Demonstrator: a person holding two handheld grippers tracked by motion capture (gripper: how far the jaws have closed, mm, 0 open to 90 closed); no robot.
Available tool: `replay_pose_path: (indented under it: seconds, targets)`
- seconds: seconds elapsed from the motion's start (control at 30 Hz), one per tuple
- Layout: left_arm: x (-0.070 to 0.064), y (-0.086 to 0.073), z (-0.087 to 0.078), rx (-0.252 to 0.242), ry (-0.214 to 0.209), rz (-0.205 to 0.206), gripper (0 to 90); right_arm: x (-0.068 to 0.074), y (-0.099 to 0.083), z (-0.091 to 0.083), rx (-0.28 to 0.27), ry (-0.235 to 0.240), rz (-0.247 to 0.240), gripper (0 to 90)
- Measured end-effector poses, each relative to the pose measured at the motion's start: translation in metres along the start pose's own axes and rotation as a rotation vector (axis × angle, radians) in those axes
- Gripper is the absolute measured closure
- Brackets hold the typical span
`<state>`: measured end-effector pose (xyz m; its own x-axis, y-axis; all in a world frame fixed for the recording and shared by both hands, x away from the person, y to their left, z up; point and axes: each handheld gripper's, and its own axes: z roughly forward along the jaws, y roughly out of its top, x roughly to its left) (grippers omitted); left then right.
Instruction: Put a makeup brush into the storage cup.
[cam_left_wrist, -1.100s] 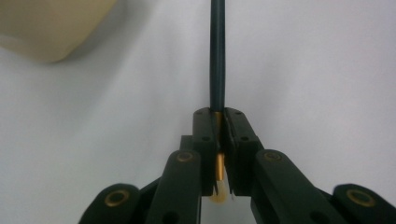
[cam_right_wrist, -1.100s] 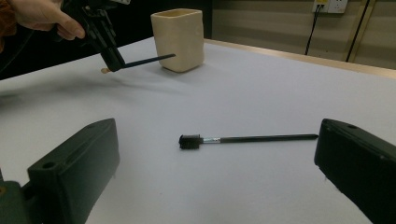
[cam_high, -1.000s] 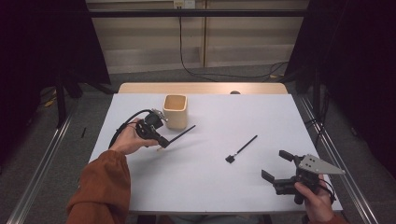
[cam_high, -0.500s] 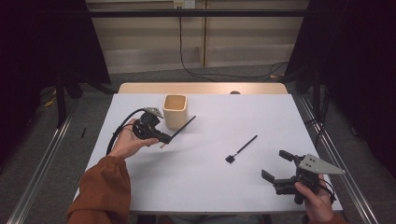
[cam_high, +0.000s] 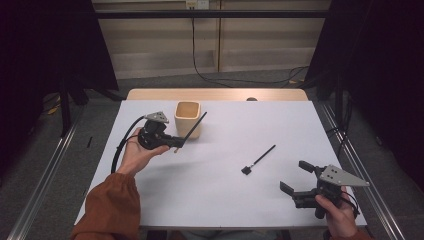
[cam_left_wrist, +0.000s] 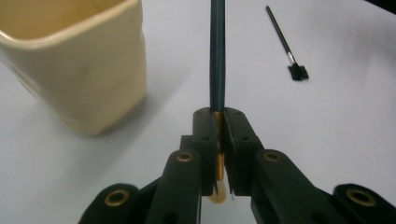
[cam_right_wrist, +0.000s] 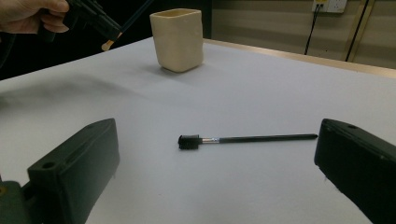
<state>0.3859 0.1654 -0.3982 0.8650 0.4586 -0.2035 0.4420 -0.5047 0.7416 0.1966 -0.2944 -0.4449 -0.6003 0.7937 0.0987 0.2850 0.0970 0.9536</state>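
Observation:
My left gripper (cam_high: 176, 143) is shut on a thin dark-handled brush (cam_high: 194, 128), lifted off the white table (cam_high: 225, 200) just left of a cream square cup (cam_high: 187, 119). In the left gripper view the brush handle (cam_left_wrist: 217, 56) runs straight up from the closed jaws, with the cup (cam_left_wrist: 79, 70) at upper left. The brush's pale tip (cam_right_wrist: 108, 45) pokes out below the jaws in the right gripper view. A second black brush (cam_high: 258, 159) lies flat on the table at centre right. My right gripper (cam_high: 296, 178) stands open near the front right edge, facing that brush (cam_right_wrist: 243, 139).
The cup (cam_right_wrist: 179, 39) stands upright near the table's far middle. A wooden strip (cam_high: 215, 94) runs along the far edge, and a cable (cam_high: 120, 145) loops from the left gripper. Metal rails (cam_high: 45, 180) flank the table on the floor.
My left gripper has risen and tilted the held brush more upright, bringing it closer to the cup. The right gripper and the loose brush have stayed put.

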Motion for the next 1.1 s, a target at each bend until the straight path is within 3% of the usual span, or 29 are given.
replay_pose_path:
  seconds: [0.13,0.33,0.67,0.8,1.1]
  targets:
    - [-0.004,0.000,-0.002,-0.057,0.001,0.007,84.3,0.000,0.000,0.000,-0.001,0.000,0.000,0.0]
    - [-0.015,-0.001,-0.004,-0.099,-0.005,0.033,84.3,0.000,0.000,0.000,0.000,0.003,0.000,0.0]
    - [-0.019,-0.007,-0.017,-0.216,0.005,0.006,84.3,0.000,0.000,-0.001,-0.003,0.001,0.002,0.0]
    - [-0.023,-0.010,-0.018,-0.223,-0.021,-0.006,84.3,0.000,0.000,-0.001,-0.002,0.001,0.001,0.0]
    - [-0.047,-0.012,-0.016,-0.219,-0.077,0.047,84.3,0.000,0.000,0.000,-0.003,0.003,0.002,0.0]
